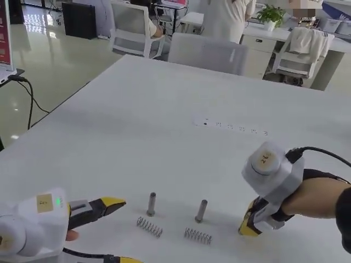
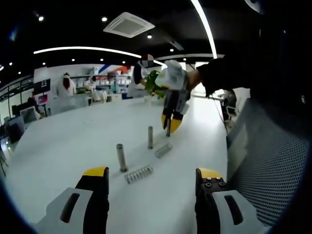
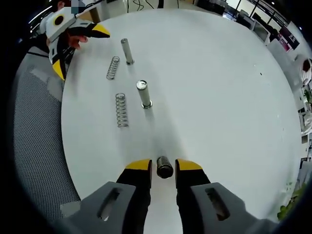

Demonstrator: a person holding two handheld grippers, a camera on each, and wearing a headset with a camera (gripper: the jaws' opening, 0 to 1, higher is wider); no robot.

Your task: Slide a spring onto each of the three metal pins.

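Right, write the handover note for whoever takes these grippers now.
Left gripper open, empty. Right gripper shut on what looks like the third spring, seen end-on; whether it sits on a pin is hidden. First pin and second pin stand bare, first spring and second spring lying loose beside them. Done: nothing confirmed. Left: seat the third, then both others.

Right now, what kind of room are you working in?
Probably an open-plan office: office chairs behind the big white table, a potted plant, and a ceiling air vent.
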